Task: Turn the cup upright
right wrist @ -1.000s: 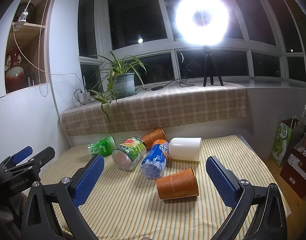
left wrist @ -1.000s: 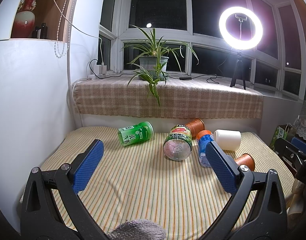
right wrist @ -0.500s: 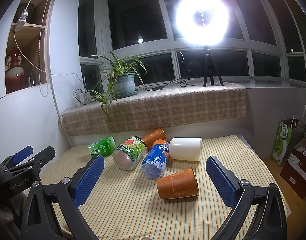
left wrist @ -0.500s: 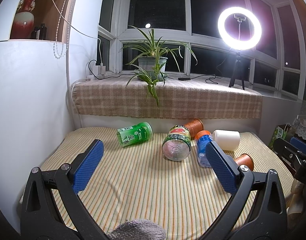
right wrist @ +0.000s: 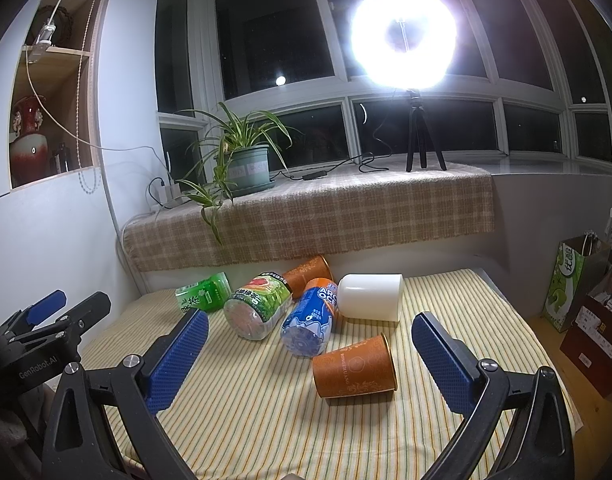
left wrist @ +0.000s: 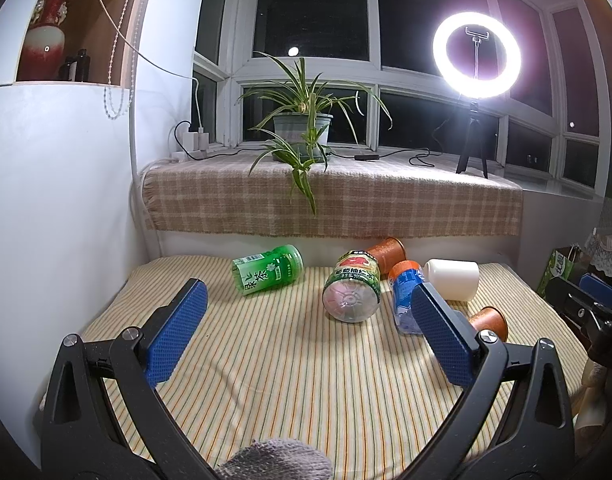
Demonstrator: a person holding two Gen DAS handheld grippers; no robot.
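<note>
The orange cup (right wrist: 354,368) lies on its side on the striped cloth (right wrist: 266,420), near the front, with its open end turned to the right. The right claw (right wrist: 310,356) hangs above the cloth with its two blue pads wide apart, and the cup shows between them but nothing touches it. The claw holds nothing. Just behind the cup lies a blue bottle (right wrist: 312,322) on its side, and next to that a clear bottle with a green and red label (right wrist: 258,306). A white cup (right wrist: 372,297) lies on its side behind the blue bottle, touching it. A second orange cup (right wrist: 308,276) lies at the back by the wall, and a green bottle (right wrist: 204,292) lies off to the left. The left claw (left wrist: 306,332) is also wide open and holds nothing; it hangs above the bare front of the cloth. In its view the orange cup (left wrist: 490,322) peeks out behind the right blue pad (left wrist: 442,336). A potted plant (right wrist: 242,160) and a bright ring lamp (right wrist: 404,36) stand on the checked cloth (right wrist: 346,216) over the window ledge.
</note>
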